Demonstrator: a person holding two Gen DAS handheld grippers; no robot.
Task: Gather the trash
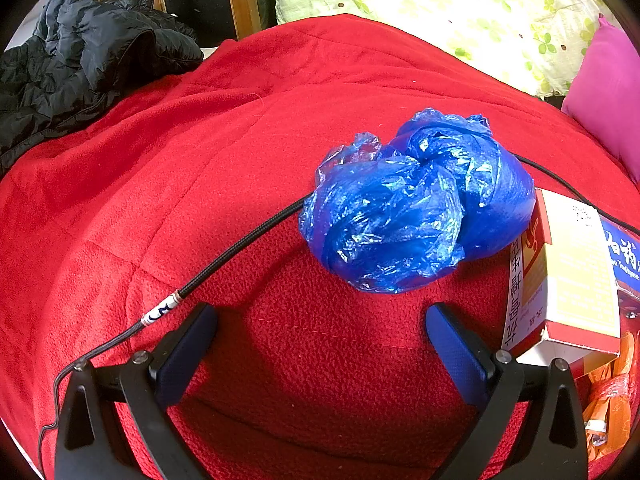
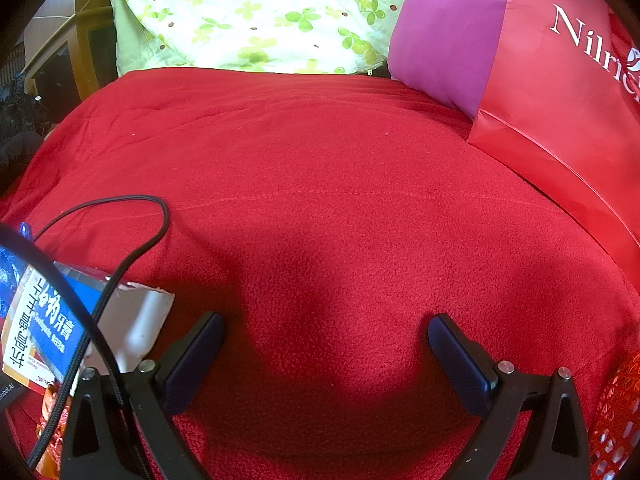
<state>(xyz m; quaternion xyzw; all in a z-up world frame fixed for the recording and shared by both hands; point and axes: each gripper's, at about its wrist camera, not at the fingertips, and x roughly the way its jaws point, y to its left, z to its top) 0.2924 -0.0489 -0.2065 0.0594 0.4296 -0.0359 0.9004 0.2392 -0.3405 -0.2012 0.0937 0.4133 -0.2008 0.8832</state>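
Note:
A crumpled blue plastic bag lies on the red blanket, just ahead and right of my left gripper, which is open and empty. A red, white and yellow carton and a blue toothpaste box lie to the bag's right, with orange wrappers below. My right gripper is open and empty over bare blanket. The blue toothpaste box and orange wrappers are at its left. A red paper bag stands at the right.
A black jacket lies at the blanket's far left. A floral quilt and a magenta pillow sit at the back. A black cable crosses the blanket under the blue bag. A red perforated basket is at the right edge.

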